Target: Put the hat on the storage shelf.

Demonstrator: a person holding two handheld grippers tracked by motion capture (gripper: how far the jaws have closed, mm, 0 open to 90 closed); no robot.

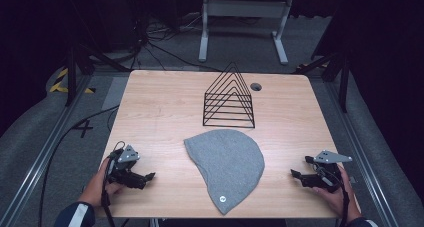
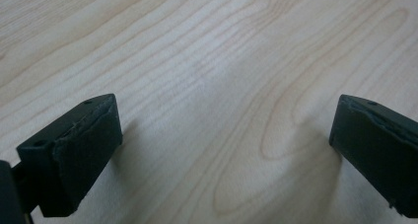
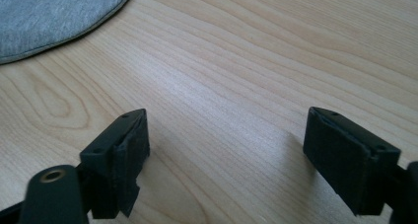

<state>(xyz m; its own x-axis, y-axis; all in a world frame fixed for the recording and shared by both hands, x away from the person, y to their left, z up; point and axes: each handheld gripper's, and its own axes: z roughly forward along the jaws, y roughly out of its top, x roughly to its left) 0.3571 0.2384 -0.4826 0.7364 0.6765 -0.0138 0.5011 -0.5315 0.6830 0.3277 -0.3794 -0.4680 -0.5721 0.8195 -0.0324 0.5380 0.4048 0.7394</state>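
A grey knit beanie [image 1: 227, 164] lies flat on the wooden table [image 1: 165, 112], at the middle of its near half, with a small round tag near its lower tip. Behind it stands a black wire triangular rack [image 1: 229, 98]. My left gripper [image 1: 145, 179] rests at the near left of the table, held by a hand, jaws wide apart over bare wood [image 2: 222, 120]. At the near right my right gripper [image 1: 296, 176] is also open, with nothing between its jaws [image 3: 226, 135]. In the right gripper view the beanie's edge [image 3: 49, 17] lies at the upper left.
A round cable hole [image 1: 256, 86] sits in the tabletop at the far right of the rack. Beyond the table stand a white frame [image 1: 245, 17] and loose cables on grey floor. Metal rails run along both sides of the table.
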